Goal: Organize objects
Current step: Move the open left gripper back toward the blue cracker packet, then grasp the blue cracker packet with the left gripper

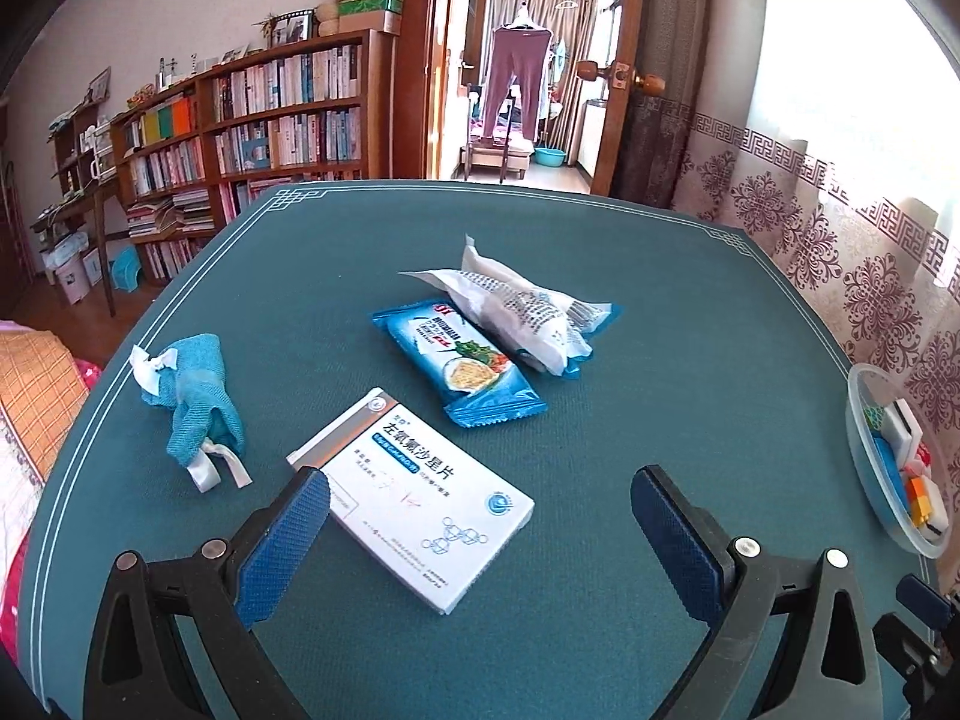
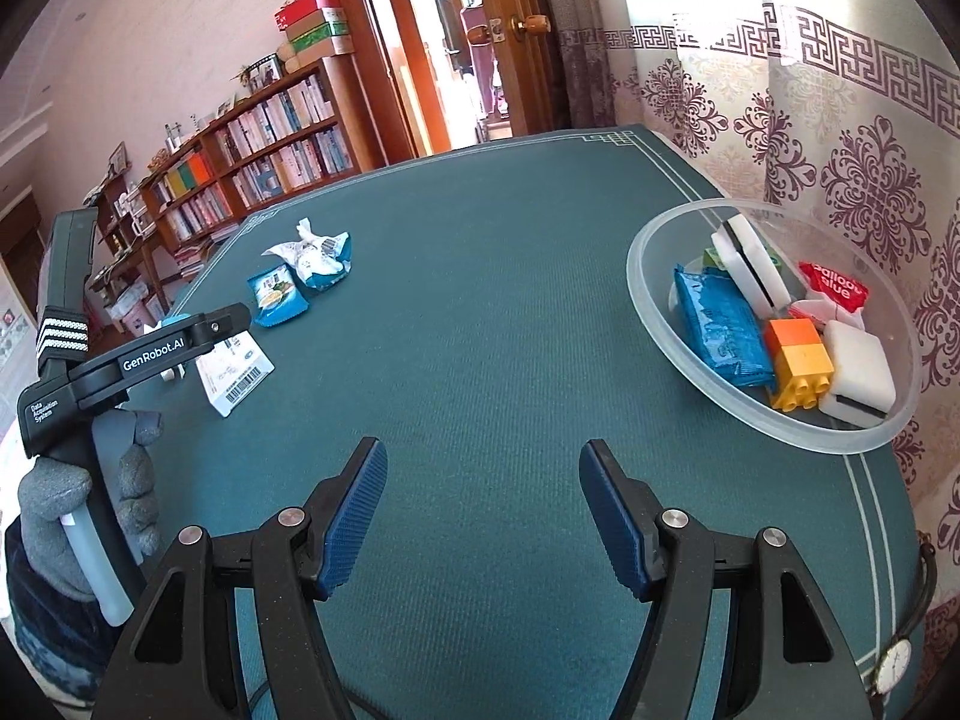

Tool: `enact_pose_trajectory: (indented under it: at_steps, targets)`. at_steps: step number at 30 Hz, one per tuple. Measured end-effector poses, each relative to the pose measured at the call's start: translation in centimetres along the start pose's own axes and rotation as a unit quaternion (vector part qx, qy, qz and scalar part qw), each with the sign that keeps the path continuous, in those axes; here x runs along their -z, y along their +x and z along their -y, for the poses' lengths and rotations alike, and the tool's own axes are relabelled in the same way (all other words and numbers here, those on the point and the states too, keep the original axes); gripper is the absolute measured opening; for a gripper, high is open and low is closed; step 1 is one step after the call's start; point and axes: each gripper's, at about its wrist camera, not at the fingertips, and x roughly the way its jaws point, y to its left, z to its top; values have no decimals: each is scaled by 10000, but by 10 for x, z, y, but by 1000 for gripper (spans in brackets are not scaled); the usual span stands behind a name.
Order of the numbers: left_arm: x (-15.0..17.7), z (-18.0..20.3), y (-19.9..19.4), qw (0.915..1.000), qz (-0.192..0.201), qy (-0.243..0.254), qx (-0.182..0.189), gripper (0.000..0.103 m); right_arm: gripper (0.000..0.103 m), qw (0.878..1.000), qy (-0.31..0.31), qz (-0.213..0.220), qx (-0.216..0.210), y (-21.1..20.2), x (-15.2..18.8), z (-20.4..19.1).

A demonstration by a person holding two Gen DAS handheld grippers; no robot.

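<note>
Now, both grippers, left gripper [image 1: 480, 504] & right gripper [image 2: 483, 483], agape, empty, bare mat [image 2: 480, 312] ahead, bowl [image 2: 762, 414] at rt edge.

Empty, parted right claw [image 2: 483, 516] over green table [image 2: 510, 300].

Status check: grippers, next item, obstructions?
Left gripper open over white medicine box. Right gripper open, empty. Clear plastic bowl part-filled. Nothing blocking.

Black plastic left gripper [image 1: 480, 501] and right gripper [image 2: 483, 477], blue ribbed pads [image 2: 354, 519], silver screws; white "GenRobot.AI" lettering; grey knit glove [image 2: 129, 492].
</note>
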Motion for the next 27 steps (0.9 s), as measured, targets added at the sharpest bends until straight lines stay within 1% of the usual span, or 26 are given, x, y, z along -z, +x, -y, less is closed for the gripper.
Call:
enact_pose_trajectory:
  at_steps: [3,7,11,16,18,22,27]
  targets:
    - [-2,-13,3,9998,-40,-164,-74,102,68,10000,-51,-39,-60,6,-1,-8]
    - [-6,-24,7,9995,-26,-255,-186,102,68,9998,-99,-74,-128,12,-3,-15]
    - [-17,-29,15,9990,-7,-349,-275,102,68,9997,-111,-133,-185,20,-2,-17]
    - [-32,-28,32,9986,-96,-395,-338,102,68,9995,-108,-219,-203,28,1,-17]
    - [-38,-24,38,9987,-110,-354,-362,102,68,9995,-81,-228,-194,29,1,-15]
    - [-50,-14,54,9982,-138,-154,-567,102,68,9994,2,-276,-194,33,2,-10]
    - [-58,-8,76,9969,-342,-56,-704,102,68,9994,21,-293,-204,35,3,-8]
